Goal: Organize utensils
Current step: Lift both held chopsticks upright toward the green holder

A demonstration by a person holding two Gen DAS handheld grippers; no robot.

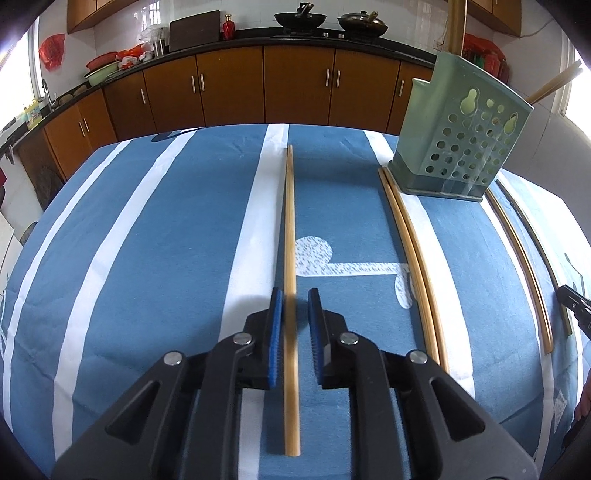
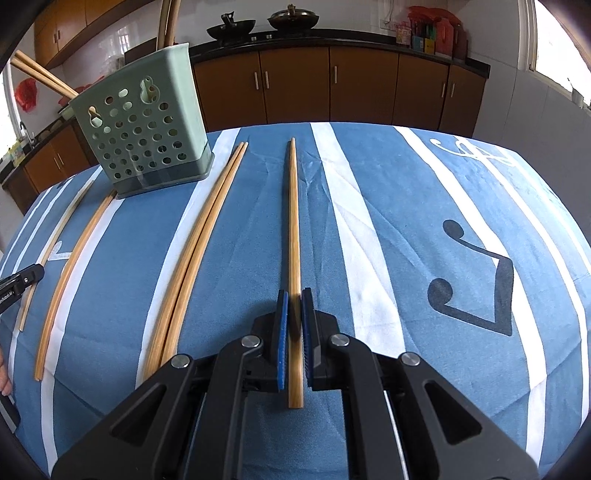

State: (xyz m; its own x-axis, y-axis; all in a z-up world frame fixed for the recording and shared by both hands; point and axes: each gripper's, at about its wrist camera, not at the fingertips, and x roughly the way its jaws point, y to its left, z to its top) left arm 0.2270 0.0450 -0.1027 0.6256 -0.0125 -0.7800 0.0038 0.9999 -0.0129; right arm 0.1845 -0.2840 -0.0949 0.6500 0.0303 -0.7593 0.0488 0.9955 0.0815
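The left gripper (image 1: 295,295) points down at the table with its blue pads slightly parted. The left-hand chopstick (image 1: 290,221) lies between them, and a clear gap shows on the side of the right pad, so nothing is pinched. The right gripper (image 2: 293,295) has its pads pressed against both sides of the right-hand chopstick (image 2: 293,221), gripping it near the thick end. Both chopsticks are pale wood and run straight away from the cameras across the blue-and-white striped tablecloth (image 1: 147,258). Between the two grippers stands a green perforated holder (image 1: 461,140), upright on the cloth near the far edge of the table. Several chopsticks (image 1: 456,26) lean out of its top. One loose pair (image 1: 413,258) lies side by side on the cloth, its far tips just beside the holder's left corner. A second pair (image 2: 201,240) lies the same way off the holder's right corner. Beyond the table is a run of brown cabinets (image 1: 295,85) under a dark counter, with two woks (image 1: 300,18) on the stove.
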